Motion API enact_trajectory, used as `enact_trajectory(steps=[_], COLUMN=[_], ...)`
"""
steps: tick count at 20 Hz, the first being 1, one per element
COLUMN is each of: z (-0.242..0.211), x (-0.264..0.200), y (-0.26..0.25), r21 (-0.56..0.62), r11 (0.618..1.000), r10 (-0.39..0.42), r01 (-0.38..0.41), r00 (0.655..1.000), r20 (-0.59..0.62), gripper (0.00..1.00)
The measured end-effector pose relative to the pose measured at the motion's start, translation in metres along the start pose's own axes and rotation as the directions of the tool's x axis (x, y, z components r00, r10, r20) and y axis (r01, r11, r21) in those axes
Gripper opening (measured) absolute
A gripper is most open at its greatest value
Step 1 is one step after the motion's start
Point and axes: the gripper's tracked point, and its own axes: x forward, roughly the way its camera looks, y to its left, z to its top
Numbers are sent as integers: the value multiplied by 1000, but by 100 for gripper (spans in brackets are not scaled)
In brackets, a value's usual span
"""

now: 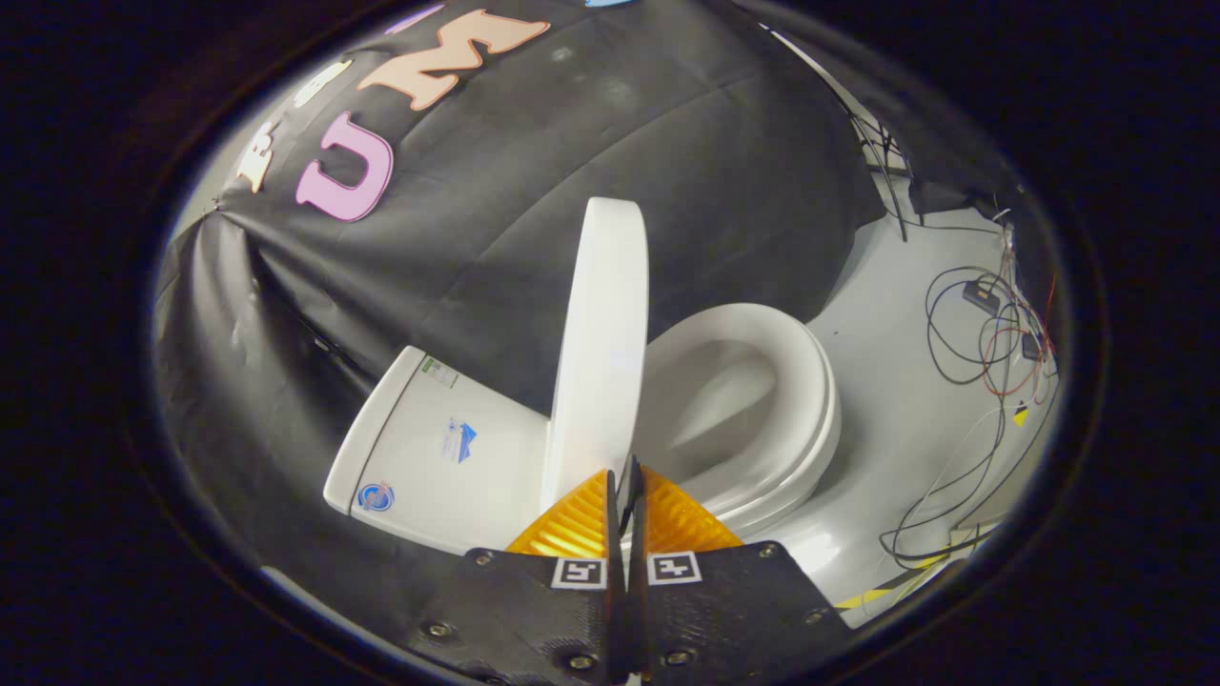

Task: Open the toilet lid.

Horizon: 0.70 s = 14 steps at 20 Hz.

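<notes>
A white toilet stands against the black cloth wall. Its lid (605,343) is raised and seen edge-on, standing upright between the tank (419,448) and the seat ring (791,400) over the open bowl. My gripper (627,469) is shut, its two fingers pressed together with nothing between them. The fingertips (637,481) sit right at the near edge of the lid, on the bowl's side; whether they touch it is unclear.
A pale floor (896,314) runs beyond the bowl, with loose black and red cables (991,333) and small boxes on it. A yellow-and-black tape strip (877,595) lies on the floor near the toilet's base. The black cloth wall (534,171) hangs close behind the tank.
</notes>
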Motion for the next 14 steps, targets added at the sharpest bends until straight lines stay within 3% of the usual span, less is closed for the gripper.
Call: enact_trajectory(steps=[8, 14], z=[4, 4], x=[-7, -12], y=[18, 44], r21=[-101, -105], r11=[994, 990], r10=[32, 106], r01=[-28, -97], r00=[999, 991], r20=[41, 78], gripper=[1, 3])
